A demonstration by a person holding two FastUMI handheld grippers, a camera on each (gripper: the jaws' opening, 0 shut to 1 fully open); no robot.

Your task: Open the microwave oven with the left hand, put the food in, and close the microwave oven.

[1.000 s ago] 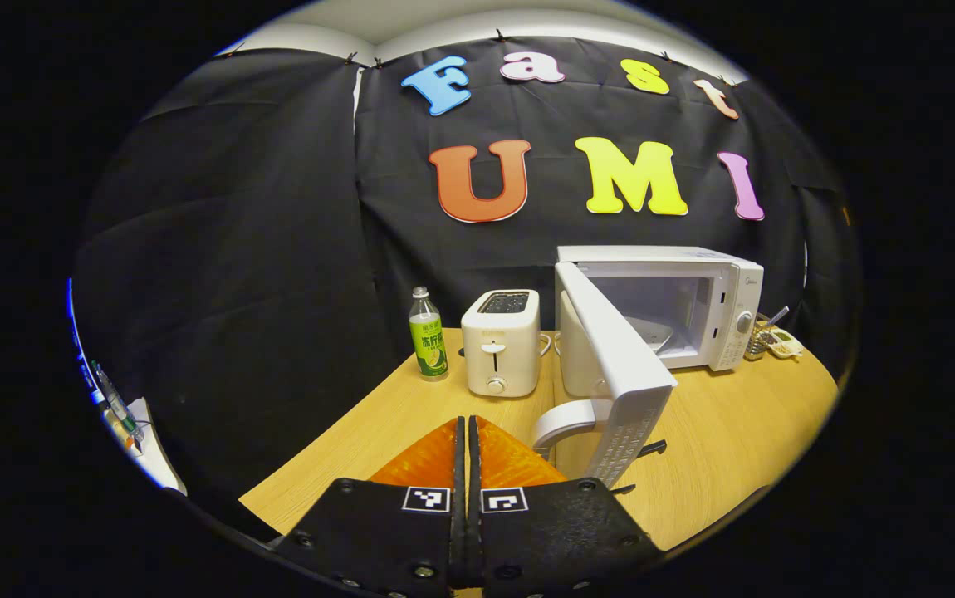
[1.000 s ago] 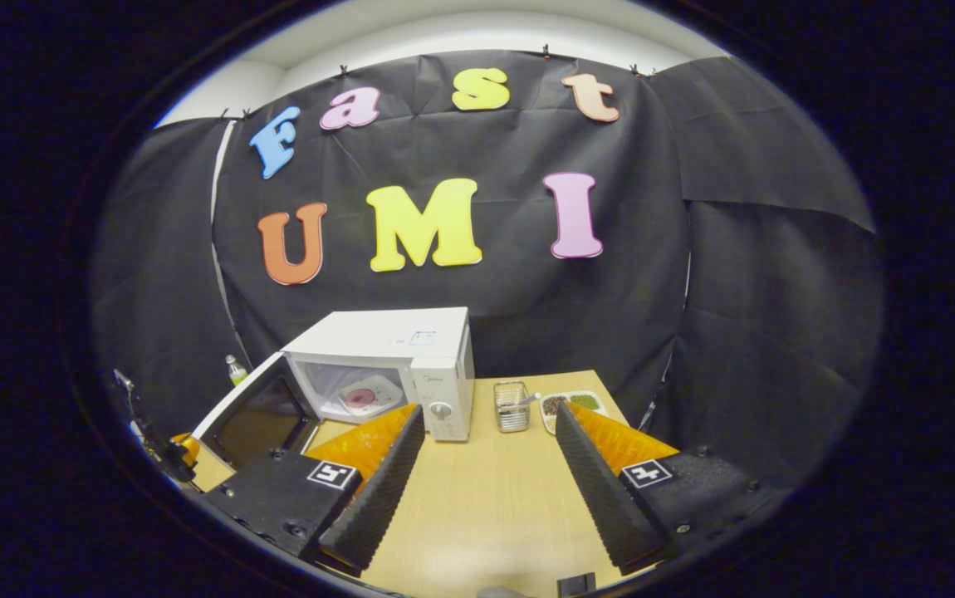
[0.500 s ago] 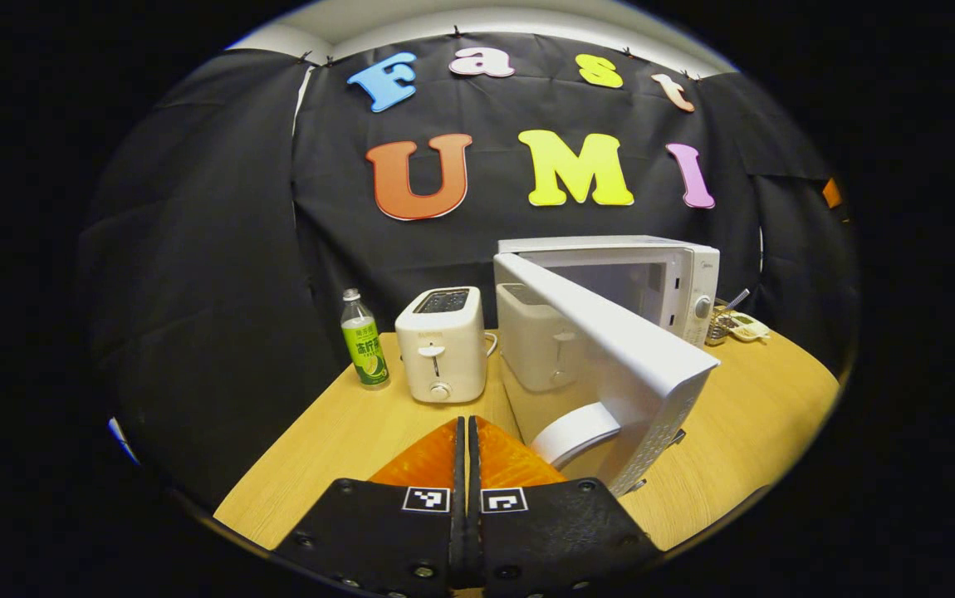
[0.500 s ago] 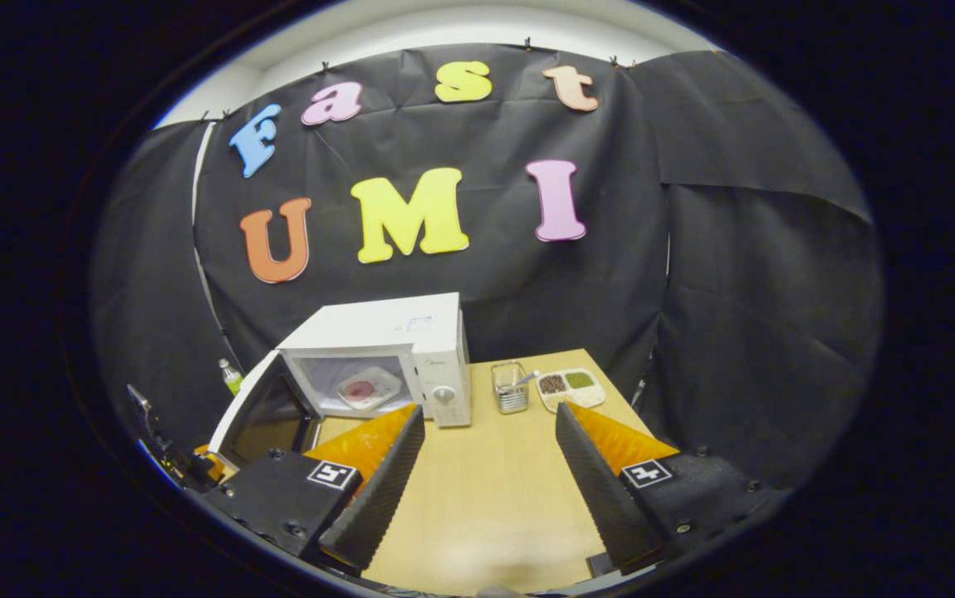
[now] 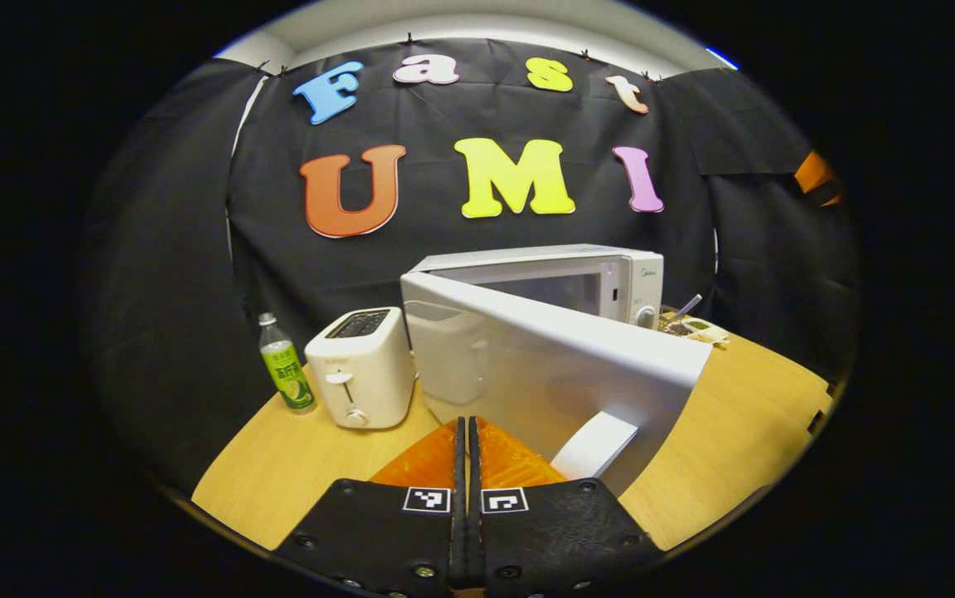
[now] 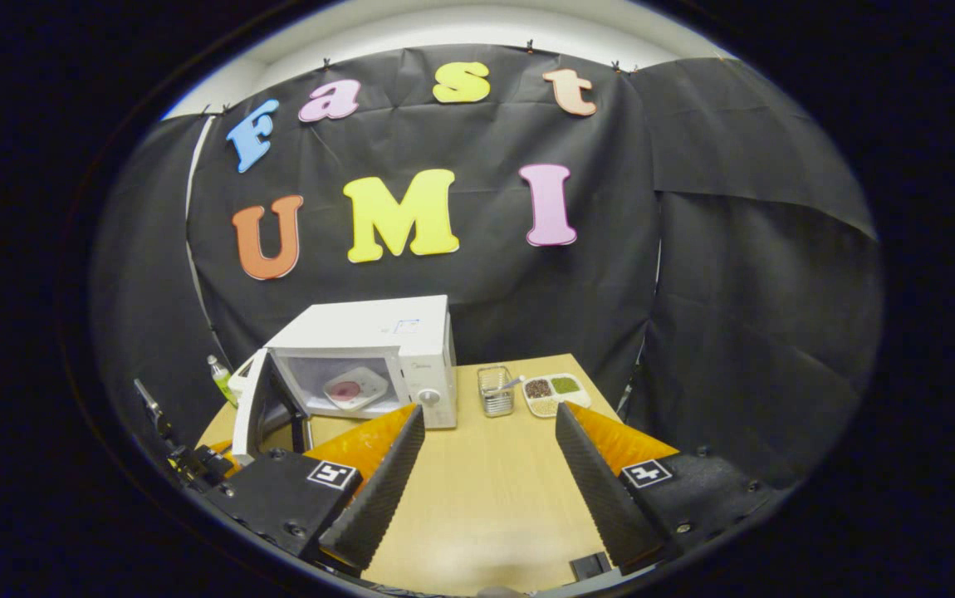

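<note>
now the closing step: food (image 6: 346,389) sits inside the microwave (image 6: 378,336), door (image 5: 552,374) half open. left tool (image 5: 467,440) pinched shut on nothing beside the door, right tool (image 6: 486,453) wide open, empty. next, a push until it latches.

Door: the microwave door (image 5: 552,365) stands half-swung across the left gripper view, just beyond the left gripper (image 5: 467,432) (fingers pressed together), barring the straight way forward.
Cavity: the microwave (image 6: 365,357) mouth is open from the right gripper view, a plate of food (image 6: 349,389) on its floor.
Left side: toaster (image 5: 361,365) and bottle (image 5: 285,374) stand close together beside the door.
Far right: wire basket (image 6: 492,390) and sectioned tray (image 6: 552,394) crowd the surface (image 6: 486,498) by the wall.
Near middle: bare surface between the right gripper (image 6: 486,432) fingers.
</note>
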